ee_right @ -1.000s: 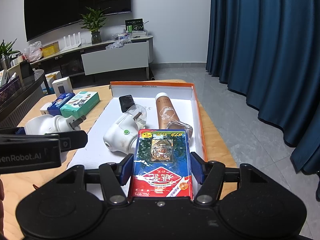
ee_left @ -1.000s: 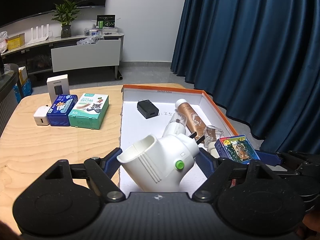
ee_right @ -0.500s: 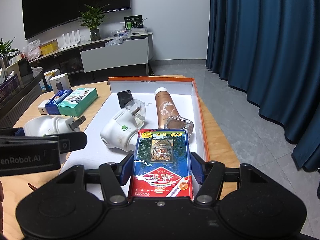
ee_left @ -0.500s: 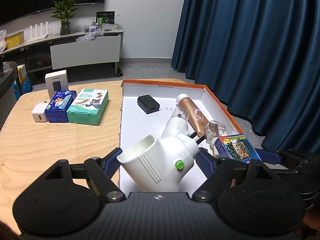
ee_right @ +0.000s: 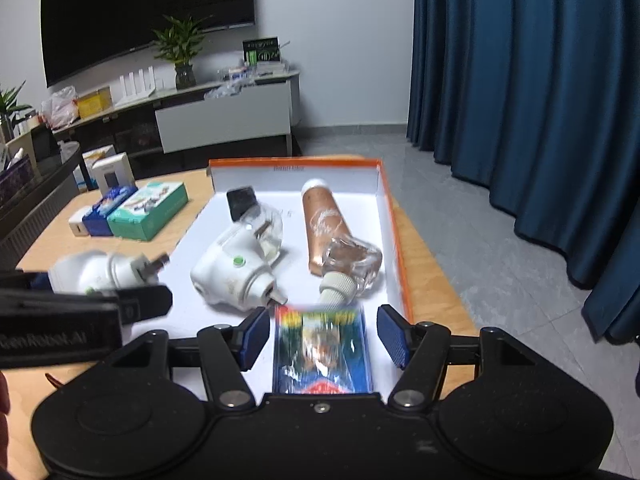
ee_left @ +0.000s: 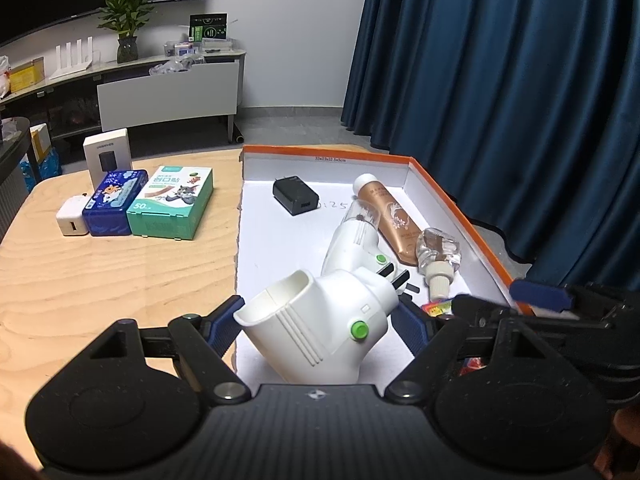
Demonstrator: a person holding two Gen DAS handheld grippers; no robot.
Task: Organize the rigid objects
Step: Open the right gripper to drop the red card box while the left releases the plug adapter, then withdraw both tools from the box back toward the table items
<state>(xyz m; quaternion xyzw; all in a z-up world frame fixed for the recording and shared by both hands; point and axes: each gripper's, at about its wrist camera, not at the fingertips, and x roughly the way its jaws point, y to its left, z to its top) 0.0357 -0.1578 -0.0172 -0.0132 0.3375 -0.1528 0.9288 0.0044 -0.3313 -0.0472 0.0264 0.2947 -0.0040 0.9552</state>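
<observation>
A white plug-in device [ee_left: 320, 328] is clamped in the left hand-held gripper [ee_left: 316, 322] at lower centre, probably for sorting. The right hand-held gripper [ee_right: 322, 334] is spread wide; the blue card pack [ee_right: 320, 350] lies released between its pads inside the orange-rimmed tray [ee_right: 394, 236].

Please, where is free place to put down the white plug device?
Free: the tray floor along its left wall, beside the black charger; also bare table in front of the green box. Crowded: the tray's right side, with tube, clear bottle, second plug device.
</observation>
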